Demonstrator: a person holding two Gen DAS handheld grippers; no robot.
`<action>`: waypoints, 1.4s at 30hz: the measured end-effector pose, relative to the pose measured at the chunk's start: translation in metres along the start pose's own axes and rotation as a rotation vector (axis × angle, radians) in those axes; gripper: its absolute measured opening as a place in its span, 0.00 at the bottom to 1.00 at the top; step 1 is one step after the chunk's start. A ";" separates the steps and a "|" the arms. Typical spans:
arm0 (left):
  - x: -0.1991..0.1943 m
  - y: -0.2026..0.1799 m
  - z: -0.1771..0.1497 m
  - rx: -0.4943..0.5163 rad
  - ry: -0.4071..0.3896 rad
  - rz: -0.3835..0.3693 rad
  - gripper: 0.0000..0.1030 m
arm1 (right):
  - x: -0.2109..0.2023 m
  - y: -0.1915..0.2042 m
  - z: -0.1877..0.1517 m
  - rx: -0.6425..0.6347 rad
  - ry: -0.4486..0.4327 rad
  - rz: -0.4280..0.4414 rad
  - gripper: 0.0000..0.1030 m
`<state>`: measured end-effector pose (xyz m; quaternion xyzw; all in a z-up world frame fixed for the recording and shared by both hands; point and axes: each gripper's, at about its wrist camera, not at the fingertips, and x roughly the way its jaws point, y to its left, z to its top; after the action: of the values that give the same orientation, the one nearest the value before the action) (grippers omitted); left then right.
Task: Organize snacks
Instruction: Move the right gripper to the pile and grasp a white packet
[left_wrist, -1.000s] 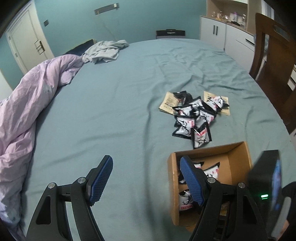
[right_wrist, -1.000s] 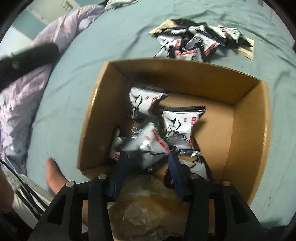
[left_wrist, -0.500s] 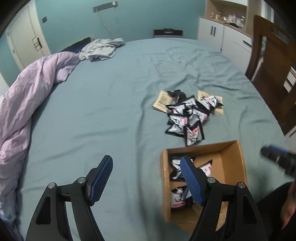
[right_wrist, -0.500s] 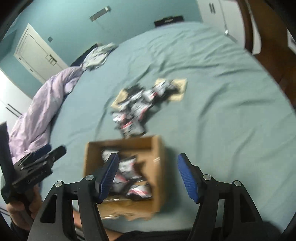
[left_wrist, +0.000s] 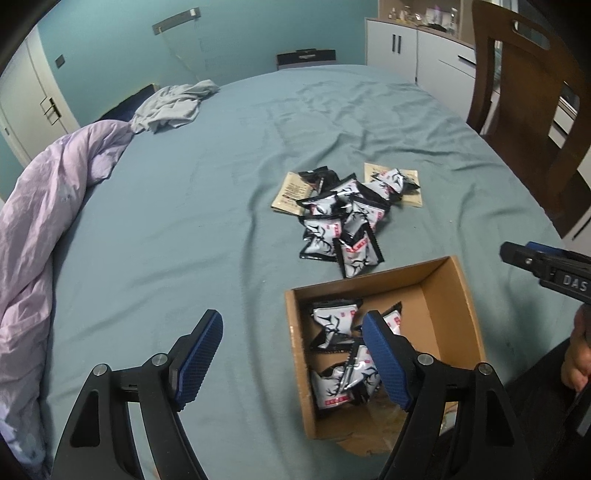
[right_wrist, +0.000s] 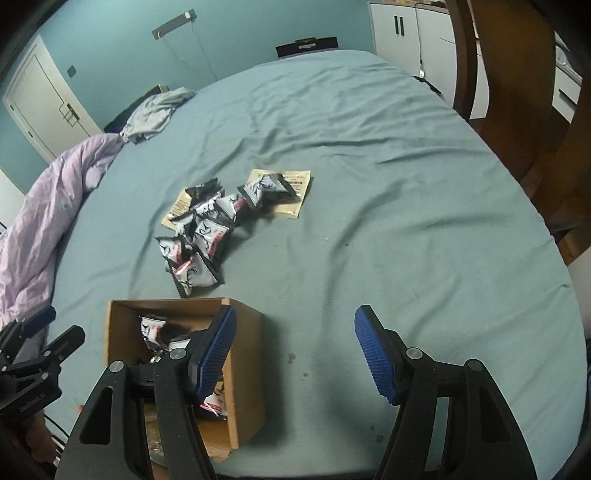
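Teal bedsheet (left_wrist: 184, 229) fills the scene, wrinkled and stretched wide under teal walls, and right at the near edge sits the cardboard box (left_wrist: 448, 291), open at the top. Look inside: several black-and-white snack packets (left_wrist: 332, 323) are piled against its left side, one on another, while the right half of the floor shows bare brown. From the right wrist view the same box (right_wrist: 247, 354) sits low and left, its packets (right_wrist: 151, 330) peeking out behind the blue pad.

Just beyond the box's far wall lies the loose heap of snack packets (left_wrist: 347, 218), black and silver with red labels, overlapping one another. The nearest one lies just beside the box rim; I cannot tell if it touches. Two tan flat sachets (left_wrist: 291, 194) poke out from under the heap, one on each side.

Left gripper (left_wrist: 291, 354) hangs above the near sheet with its jaws spread wide and nothing between them, the right pad overlapping the box in view. Right gripper (right_wrist: 293, 352) is also spread wide and empty, hanging over bare sheet to the right of the box.

Off to the left, a lilac duvet (left_wrist: 40, 236) is bunched along the bed's edge, with a grey garment (left_wrist: 171, 107) crumpled at the far corner. A wooden chair (left_wrist: 524, 110) stands at the right, white cabinets (left_wrist: 399, 48) behind it.
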<state>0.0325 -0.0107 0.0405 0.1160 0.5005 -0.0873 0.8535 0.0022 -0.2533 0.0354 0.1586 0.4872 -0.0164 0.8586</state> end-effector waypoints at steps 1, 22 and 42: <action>0.000 -0.001 0.001 0.003 -0.001 -0.004 0.77 | 0.002 -0.001 0.002 0.005 0.004 0.008 0.64; 0.029 -0.002 0.005 -0.024 0.080 -0.077 0.79 | 0.091 -0.008 0.070 0.119 0.088 0.119 0.64; 0.041 0.000 0.014 -0.064 0.117 -0.156 0.79 | 0.194 0.071 0.093 -0.163 0.428 0.242 0.64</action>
<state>0.0644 -0.0157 0.0114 0.0543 0.5595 -0.1306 0.8167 0.1946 -0.1885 -0.0657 0.1460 0.6351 0.1599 0.7415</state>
